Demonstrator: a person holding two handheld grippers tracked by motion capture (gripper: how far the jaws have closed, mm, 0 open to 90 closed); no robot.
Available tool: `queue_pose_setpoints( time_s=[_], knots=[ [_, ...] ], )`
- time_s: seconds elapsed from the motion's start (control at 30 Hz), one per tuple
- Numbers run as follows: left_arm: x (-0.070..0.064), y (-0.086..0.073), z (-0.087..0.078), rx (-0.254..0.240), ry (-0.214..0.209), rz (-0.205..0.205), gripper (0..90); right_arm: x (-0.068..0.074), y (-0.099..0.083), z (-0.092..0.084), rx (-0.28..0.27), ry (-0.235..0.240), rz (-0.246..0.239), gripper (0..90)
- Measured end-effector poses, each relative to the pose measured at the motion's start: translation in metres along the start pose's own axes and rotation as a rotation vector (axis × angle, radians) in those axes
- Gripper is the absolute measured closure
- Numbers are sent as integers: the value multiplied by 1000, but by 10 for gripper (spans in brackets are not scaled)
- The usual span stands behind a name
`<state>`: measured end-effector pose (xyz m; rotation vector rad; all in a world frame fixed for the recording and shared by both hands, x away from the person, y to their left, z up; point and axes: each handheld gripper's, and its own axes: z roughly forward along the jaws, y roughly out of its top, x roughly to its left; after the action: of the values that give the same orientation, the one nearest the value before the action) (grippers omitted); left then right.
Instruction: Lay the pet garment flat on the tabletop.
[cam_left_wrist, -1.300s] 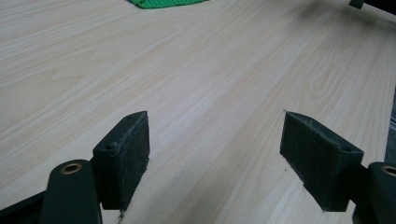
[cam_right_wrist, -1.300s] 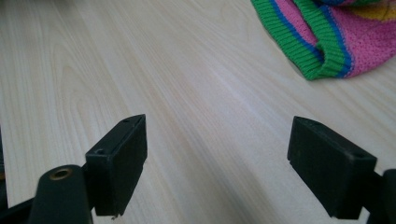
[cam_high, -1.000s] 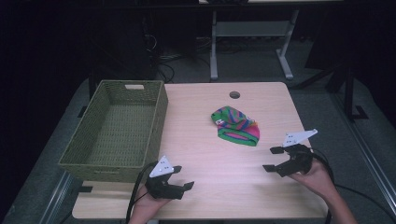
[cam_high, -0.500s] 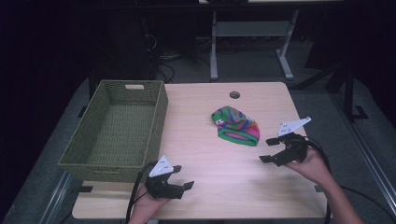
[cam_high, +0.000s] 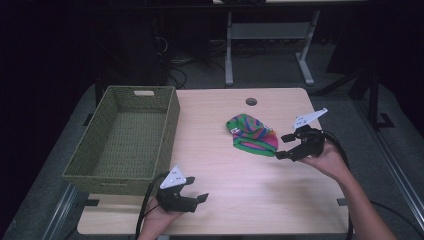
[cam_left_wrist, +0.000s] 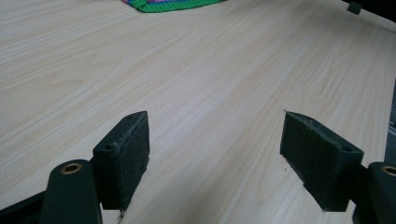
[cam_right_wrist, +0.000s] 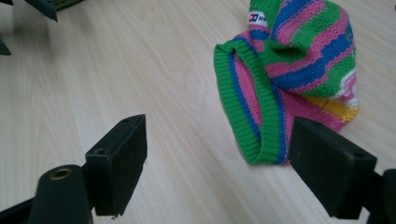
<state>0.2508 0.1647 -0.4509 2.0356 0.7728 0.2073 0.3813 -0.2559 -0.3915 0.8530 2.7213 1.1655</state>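
A striped knitted hat (cam_high: 251, 133) in green, pink and blue lies crumpled on the wooden table (cam_high: 225, 175), right of the middle. My right gripper (cam_high: 284, 145) stands open just to the hat's right, its jaws pointing at the green rim. In the right gripper view the hat (cam_right_wrist: 289, 74) lies close ahead, its rim reaching in by the right jaw, and nothing is gripped. My left gripper (cam_high: 198, 189) rests open near the table's front edge, over bare wood. The left gripper view catches the hat's green edge (cam_left_wrist: 173, 4) far off at the top.
A large olive woven basket (cam_high: 167, 125) stands empty on the left part of the table. A round cable hole (cam_high: 251, 101) sits near the far edge. Metal legs of another table (cam_high: 228, 55) stand on the floor behind.
My right gripper has moved up and left across the table toward the hat, from the right front area to just beside its rim. The left gripper has stayed put.
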Motion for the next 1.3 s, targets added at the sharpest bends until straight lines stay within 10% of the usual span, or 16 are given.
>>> queue_pose_setpoints(
  time_s=[1.3],
  knots=[
    [0,1,1,-21,-46,-18,238,-49,71,75,114,13,60,223]
  ],
)
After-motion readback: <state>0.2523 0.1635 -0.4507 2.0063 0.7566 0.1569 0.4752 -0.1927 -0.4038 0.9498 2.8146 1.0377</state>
